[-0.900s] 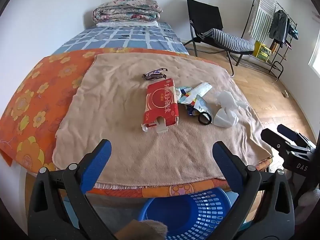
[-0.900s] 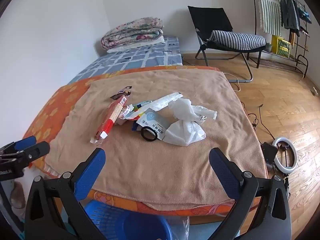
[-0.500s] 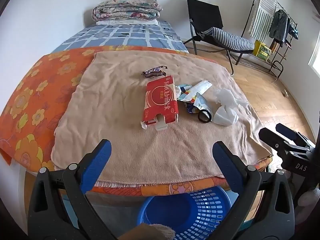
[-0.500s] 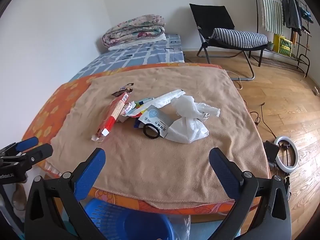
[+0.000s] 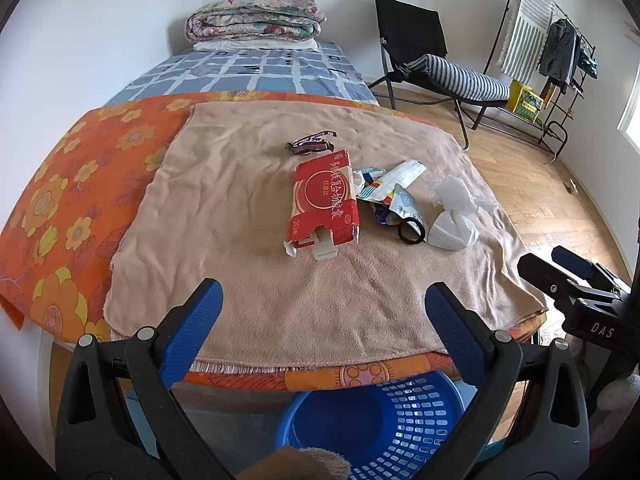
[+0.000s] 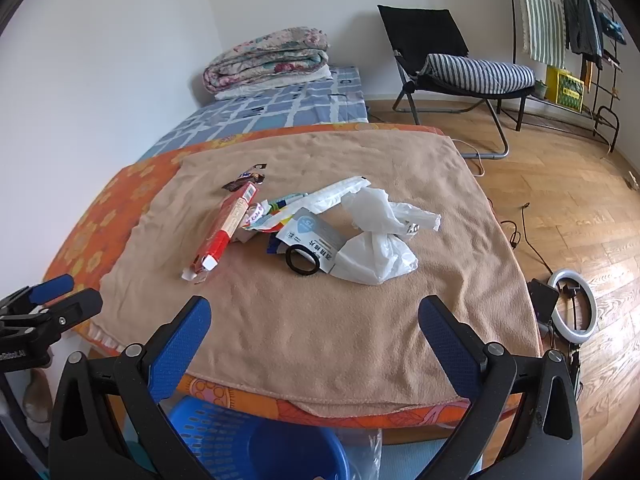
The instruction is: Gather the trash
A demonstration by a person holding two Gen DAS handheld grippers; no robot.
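Progress: nothing collected yet, by the look of it; the basket [image 5: 384,420] below the near edge of the bed shows no trash in the part that is visible.
Left to do: every piece on the towel [image 5: 248,208] remains to be picked up and dropped in the basket.
Trash: a loose cluster near the middle of the towel, well apart from both grippers.
Box [image 5: 324,202]: red, flattened, leftmost of the cluster; its long axis runs from the near edge toward the far end of the bed, torn flaps at the near end.
Wrapper [image 5: 310,145]: dark, just beyond the box's far end, lying crosswise.
Packets [image 6: 308,216]: several overlapping printed ones just right of the box, the white one angled away to the right.
Ring [image 6: 302,260]: black, flat, resting against a packet's near edge.
Bag [image 6: 376,248]: white, knotted, rightmost, bulb end nearest.
Left gripper [image 5: 320,312]: fully spread, empty, hovering over the near edge.
Right gripper [image 6: 316,328]: fully spread, empty, likewise short of the trash.
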